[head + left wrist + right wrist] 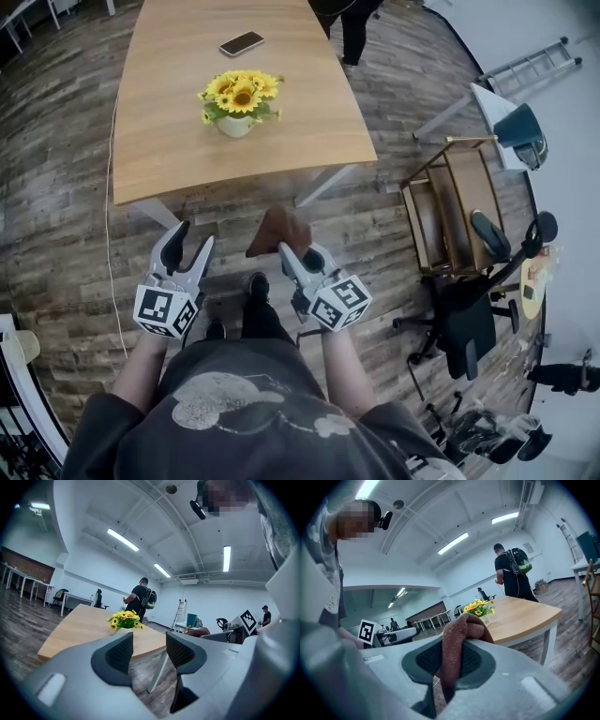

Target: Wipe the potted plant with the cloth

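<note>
Head view: the person is standing on the floor (pixel 56 187) at the near end of the table (pixel 187 141), holding both grippers out ahead.
Table: it is standing at 12 o'clock from the grippers, with a pale wooden top and white legs showing under the near edge.
Potted plant: the potted plant (pixel 240 101), yellow flowers in a small white pot, is sitting upright near the middle of the table at 12 o'clock, well apart from both grippers.
Phone: the phone (pixel 242 43) is lying flat at 12 o'clock beyond the potted plant, near the table's far end.
Left gripper: the left gripper (pixel 192 237) is holding its jaws spread with nothing between them; in the left gripper view, floor planks and a table leg are showing through the gap.
Right gripper: the right gripper (pixel 298 253) is pinching the cloth (pixel 278 232), a reddish-brown cloth that is bunching above the jaws and hanging below them.
Floor: dark wooden planks are running all round the table.
Shelf: an open wooden shelf (pixel 455 202) is standing at 3 o'clock.
Chair: a black office chair (pixel 469 319) is standing at 4 o'clock, just beside the shelf.
Ladder: a ladder (pixel 534 66) is showing at 1 o'clock, by the white wall.
Other person: a person with a backpack (pixel 511 571) is standing at the table's far end.
Ceiling: long strip lights (pixel 123 540) are glowing on a white ceiling.
</note>
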